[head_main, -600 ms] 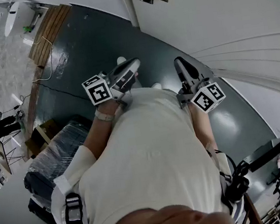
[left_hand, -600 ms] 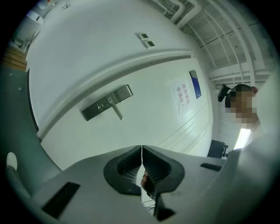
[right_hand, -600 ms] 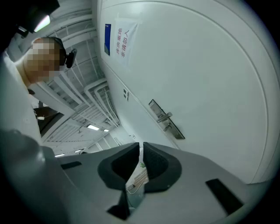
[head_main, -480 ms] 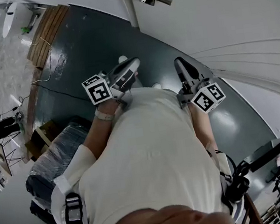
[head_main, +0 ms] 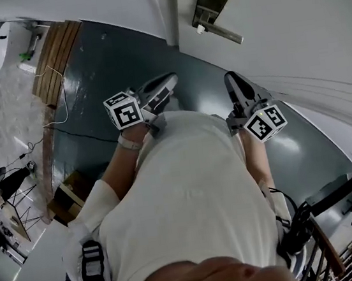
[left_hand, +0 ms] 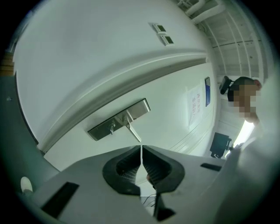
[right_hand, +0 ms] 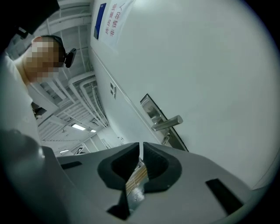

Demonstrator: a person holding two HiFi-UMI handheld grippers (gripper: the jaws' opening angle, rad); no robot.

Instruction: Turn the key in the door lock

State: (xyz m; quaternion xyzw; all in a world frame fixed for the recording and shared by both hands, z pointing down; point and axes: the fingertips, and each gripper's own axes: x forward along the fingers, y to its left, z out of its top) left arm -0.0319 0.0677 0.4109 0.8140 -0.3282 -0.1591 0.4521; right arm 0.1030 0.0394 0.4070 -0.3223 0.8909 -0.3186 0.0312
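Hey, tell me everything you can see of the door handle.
The door handle is a straight lever of brushed, silvery metal. It juts out level from a long rectangular plate of the same metal, fixed flat on the white door. A small key sticks out of the plate beside the lever. Nothing touches the handle.

**Q:** Door and floor?
**A:** Door plain white; floor dark blue-grey.
**Q:** Lock plate, key?
**A:** Both silver.
**Q:** Left gripper, right gripper?
**A:** Pale grey bodies, black ribbed pads. Marker cubes: white, with black square patterns.
**Q:** Shirt?
**A:** Off-white.
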